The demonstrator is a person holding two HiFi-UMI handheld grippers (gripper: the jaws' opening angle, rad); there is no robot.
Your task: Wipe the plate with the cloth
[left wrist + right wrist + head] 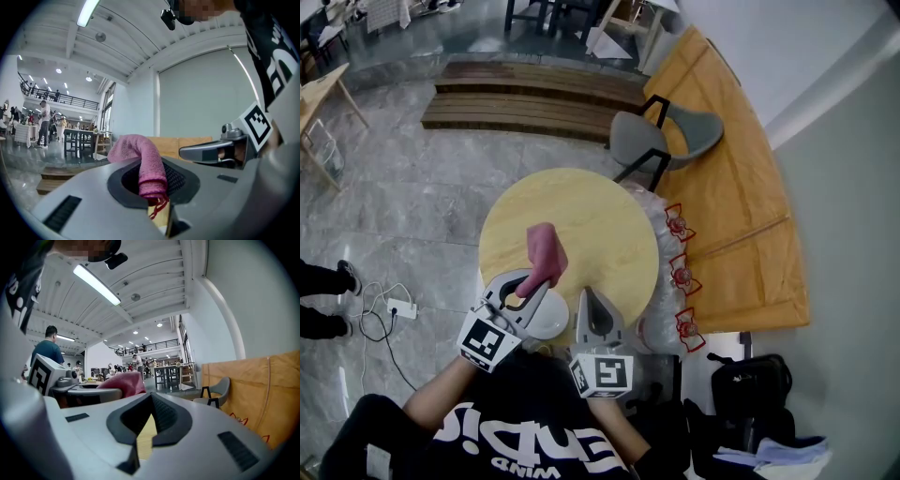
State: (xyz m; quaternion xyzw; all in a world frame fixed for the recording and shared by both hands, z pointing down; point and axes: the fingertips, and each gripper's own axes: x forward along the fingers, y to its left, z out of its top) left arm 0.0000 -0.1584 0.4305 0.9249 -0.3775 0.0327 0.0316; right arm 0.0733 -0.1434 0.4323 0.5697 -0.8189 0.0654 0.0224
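This is a large public hall of the café or canteen kind. Ahead of the left tool point(542, 281), dark dining tables point(79, 139) with chairs stand on a glossy grey stone floor point(403, 187), and people point(44, 123) stand beside them. Higher up that way runs a railed upper gallery point(70, 99) with more people on it. High above the tools, a white ribbed ceiling point(154, 282) carries strip lights point(96, 284). Below the tools is a small round wooden counter point(581, 220). Beyond the right tool point(589, 298) are a grey chair point(661, 141) and low wooden steps point(525, 98).
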